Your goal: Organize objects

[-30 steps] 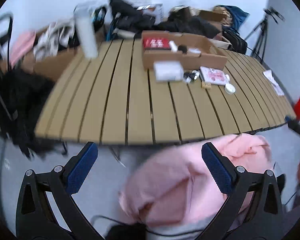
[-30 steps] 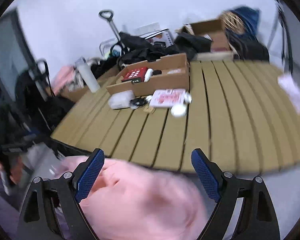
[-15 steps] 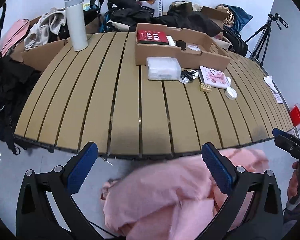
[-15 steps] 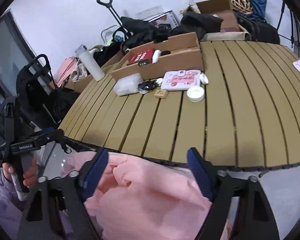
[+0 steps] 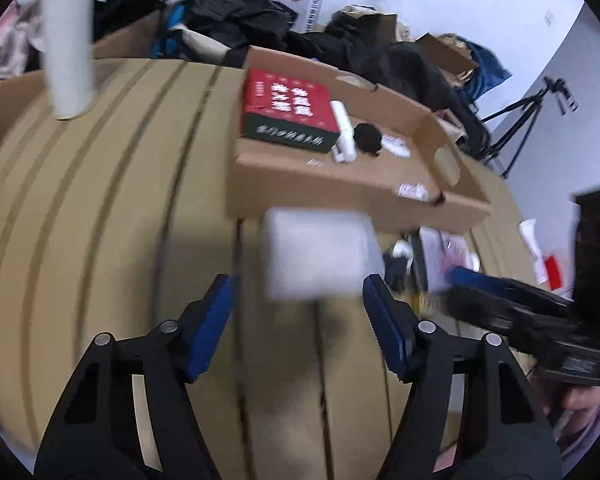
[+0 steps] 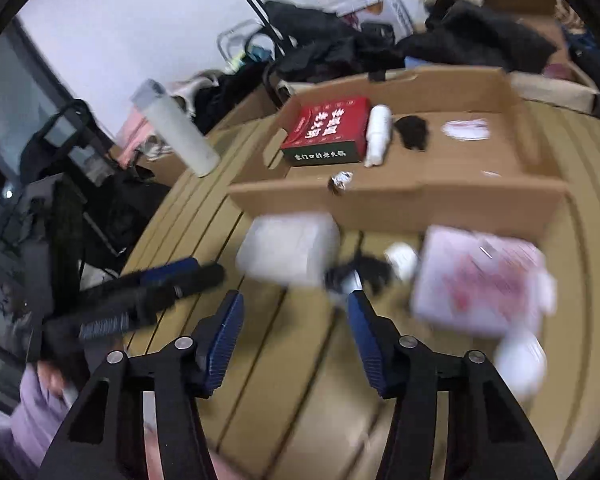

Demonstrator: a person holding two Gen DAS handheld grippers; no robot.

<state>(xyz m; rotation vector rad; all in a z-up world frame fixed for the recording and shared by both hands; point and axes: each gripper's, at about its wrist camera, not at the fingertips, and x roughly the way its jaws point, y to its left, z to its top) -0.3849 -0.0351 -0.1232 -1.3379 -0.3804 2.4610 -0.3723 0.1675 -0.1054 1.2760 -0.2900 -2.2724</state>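
A white translucent pack (image 5: 316, 252) (image 6: 288, 248) lies on the slatted table in front of the cardboard tray (image 5: 340, 188) (image 6: 380, 200). My left gripper (image 5: 298, 296) hovers just short of the pack, its jaws closing with nothing between them. My right gripper (image 6: 296, 308) hangs over the bare slats nearer than a black tangle (image 6: 360, 272), its jaws also closing on nothing. A pink-and-white box (image 6: 480, 284) and a white round lid (image 6: 520, 360) lie to the right. In the tray are a red box (image 5: 284, 108) (image 6: 328, 128), a white tube (image 6: 378, 136) and a black lump (image 6: 412, 130).
A tall white bottle (image 5: 68, 40) (image 6: 176, 128) stands at the table's far left. Dark bags, clothes and cardboard boxes pile up behind the table. Each gripper shows in the other's view: the right gripper (image 5: 500, 292) and the left gripper (image 6: 160, 284). A tripod (image 5: 520, 120) stands far right.
Both grippers have come forward from beyond the table's edge to over the table near the tray. Their jaws have narrowed. The pink garment has dropped out of the left view.
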